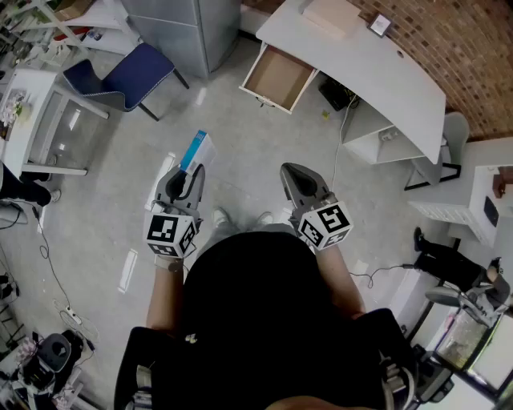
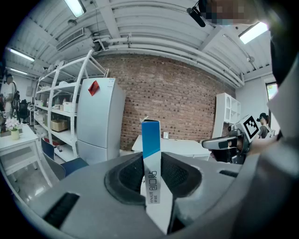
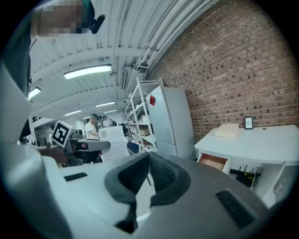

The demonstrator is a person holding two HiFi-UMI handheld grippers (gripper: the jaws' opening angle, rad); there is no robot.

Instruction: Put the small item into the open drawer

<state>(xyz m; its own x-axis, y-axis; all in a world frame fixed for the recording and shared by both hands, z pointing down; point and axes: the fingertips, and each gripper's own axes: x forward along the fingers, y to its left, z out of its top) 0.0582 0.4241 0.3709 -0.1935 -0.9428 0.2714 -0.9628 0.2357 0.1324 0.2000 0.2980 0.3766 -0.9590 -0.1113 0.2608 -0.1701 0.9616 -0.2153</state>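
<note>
A slim white box with a blue end (image 1: 195, 152) stands clamped in my left gripper (image 1: 186, 181), jaws shut on it. In the left gripper view the box (image 2: 151, 158) rises upright between the black pads. My right gripper (image 1: 297, 182) is shut and holds nothing; its pads (image 3: 159, 173) meet at the tips. The open drawer (image 1: 278, 78) hangs out from the white desk (image 1: 377, 68) well ahead of both grippers; its wooden bottom looks bare. The drawer (image 3: 212, 162) also shows at the desk's left end in the right gripper view.
A blue chair (image 1: 120, 76) and a grey cabinet (image 1: 188, 28) stand to the far left. A flat beige box (image 1: 333, 16) and a small frame (image 1: 379, 26) lie on the desk. Cables run on the floor under the desk. Another white table (image 1: 36, 120) stands left.
</note>
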